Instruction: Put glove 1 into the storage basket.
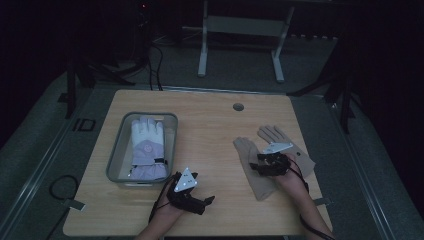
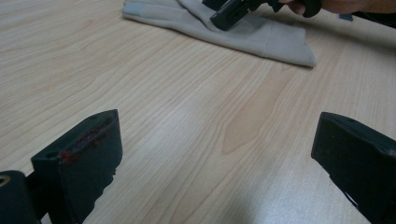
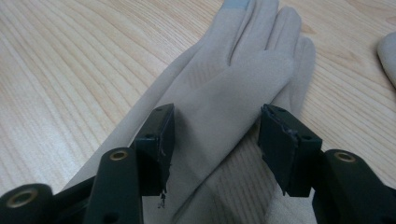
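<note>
Toward the right edge of the table [image 1: 210, 115], right claw [image 1: 263, 164] low over the nearer beige glove [image 1: 251, 165], jaws about half open and standing either side of the palm, left jaw down on the fabric, right jaw at the glove's edge; nothing pinched between the pads, no grip made out. Glove [image 3: 224, 93] flat on the wood, fingers pointing toward the far edge, a grey patch on one fingertip, cuff toward the near edge. Second beige glove [image 1: 285, 145] just beside it on the right, partly under the hand and claw, its edge [image 3: 388, 56] showing at the rim of the right gripper view.

Near the front edge, left of middle, left claw [image 1: 209, 202] lying low over bare wood, pointed toward the right edge, jaws spread wide, nothing between them. From its camera, the near glove's cuff [image 2: 261, 35] ahead on the table with the right claw [image 2: 229, 14] resting on it.

By the left edge, a grey bin [image 1: 116, 155] holding a white glove [image 1: 147, 147], laid flat, fingers toward the far edge. Well apart from both beige gloves.
</note>
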{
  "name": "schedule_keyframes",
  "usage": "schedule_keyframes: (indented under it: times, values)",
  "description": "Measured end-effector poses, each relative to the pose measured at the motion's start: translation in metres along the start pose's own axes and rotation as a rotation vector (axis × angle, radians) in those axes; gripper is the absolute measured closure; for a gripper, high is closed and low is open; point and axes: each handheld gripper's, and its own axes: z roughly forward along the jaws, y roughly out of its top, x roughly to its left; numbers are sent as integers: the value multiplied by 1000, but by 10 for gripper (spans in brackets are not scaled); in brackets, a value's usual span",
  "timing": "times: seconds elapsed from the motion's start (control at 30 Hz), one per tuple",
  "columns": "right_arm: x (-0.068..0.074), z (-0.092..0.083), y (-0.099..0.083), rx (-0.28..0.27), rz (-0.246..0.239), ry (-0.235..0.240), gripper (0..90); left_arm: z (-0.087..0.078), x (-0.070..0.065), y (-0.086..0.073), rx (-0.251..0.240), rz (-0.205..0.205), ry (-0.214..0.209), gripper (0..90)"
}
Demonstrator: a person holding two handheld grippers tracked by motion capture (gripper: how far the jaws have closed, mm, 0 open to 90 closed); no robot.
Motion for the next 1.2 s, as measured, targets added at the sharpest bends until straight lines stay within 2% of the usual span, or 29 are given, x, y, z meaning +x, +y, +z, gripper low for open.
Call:
schedule_keyframes:
  times: [0.13,0.3,0.43,0.6,0.77,0.9,0.97,1.13,1.2]
  values:
    - [3,0,-2,-16,2,-13,526,1,1,-1,2,2,6,20]
    - [13,0,-4,-33,12,-29,704,2,0,-1,-1,8,10,20]
    - [23,1,-2,-35,63,-75,772,3,0,-2,5,9,14,20]
    - [33,0,7,-69,175,-98,792,4,-1,-3,13,16,18,20]
    - [43,-5,31,-125,232,-106,793,4,-3,-4,3,17,23,20]
    - [51,-6,52,-157,297,-140,792,3,-4,-4,4,27,34,20]
    - [54,-2,58,-163,323,-172,791,3,-4,-4,0,24,34,20]
    - [57,16,64,-137,374,-195,791,2,-3,-4,-1,27,35,20]
    - [56,23,63,-131,414,-203,787,1,-3,-4,-2,27,35,20]
